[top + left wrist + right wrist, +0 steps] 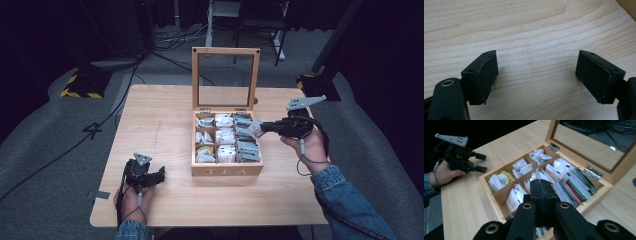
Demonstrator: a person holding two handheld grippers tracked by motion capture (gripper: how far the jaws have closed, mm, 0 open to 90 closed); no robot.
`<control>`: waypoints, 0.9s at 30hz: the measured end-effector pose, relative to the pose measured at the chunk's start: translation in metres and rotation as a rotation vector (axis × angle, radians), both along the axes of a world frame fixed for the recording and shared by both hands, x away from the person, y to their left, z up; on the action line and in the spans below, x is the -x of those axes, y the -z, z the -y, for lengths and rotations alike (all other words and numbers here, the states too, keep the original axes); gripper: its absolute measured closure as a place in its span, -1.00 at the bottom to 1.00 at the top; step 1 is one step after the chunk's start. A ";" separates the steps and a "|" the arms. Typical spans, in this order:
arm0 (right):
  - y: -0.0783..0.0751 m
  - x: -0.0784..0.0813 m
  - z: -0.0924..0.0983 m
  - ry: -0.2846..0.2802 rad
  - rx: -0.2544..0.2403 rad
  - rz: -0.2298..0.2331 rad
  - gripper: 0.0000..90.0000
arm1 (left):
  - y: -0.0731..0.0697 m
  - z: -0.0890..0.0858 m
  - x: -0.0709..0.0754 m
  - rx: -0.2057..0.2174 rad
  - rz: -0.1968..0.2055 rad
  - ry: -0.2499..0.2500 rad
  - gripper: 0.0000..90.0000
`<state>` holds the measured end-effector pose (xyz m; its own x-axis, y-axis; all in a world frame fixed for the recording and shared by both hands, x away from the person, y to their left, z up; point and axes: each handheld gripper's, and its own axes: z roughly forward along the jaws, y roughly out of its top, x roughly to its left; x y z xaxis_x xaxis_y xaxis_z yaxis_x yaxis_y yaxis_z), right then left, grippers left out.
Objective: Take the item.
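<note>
Right gripper view: tea packet [537,171] edge-on, clamped in right hand-held gripper [541,185] above tea box [491,192].

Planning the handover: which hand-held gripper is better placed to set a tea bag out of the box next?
Right. The right hand-held gripper is shut on a tea bag above the tea box; the left hand-held gripper rests open on the table, apart from the box.
</note>
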<state>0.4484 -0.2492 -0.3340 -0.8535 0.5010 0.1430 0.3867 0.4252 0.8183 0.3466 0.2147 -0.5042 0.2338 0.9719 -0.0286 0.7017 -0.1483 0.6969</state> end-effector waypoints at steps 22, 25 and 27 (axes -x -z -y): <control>0.011 -0.018 0.090 0.241 0.009 -0.032 1.00 | 0.000 0.000 0.000 0.000 0.000 0.000 -0.58; 0.016 -0.021 0.098 0.256 0.014 -0.038 1.00 | 0.000 0.000 0.000 0.000 0.000 0.001 -0.58; 0.019 -0.023 0.100 0.261 0.016 -0.039 1.00 | 0.000 0.000 0.000 0.000 0.000 0.000 -0.58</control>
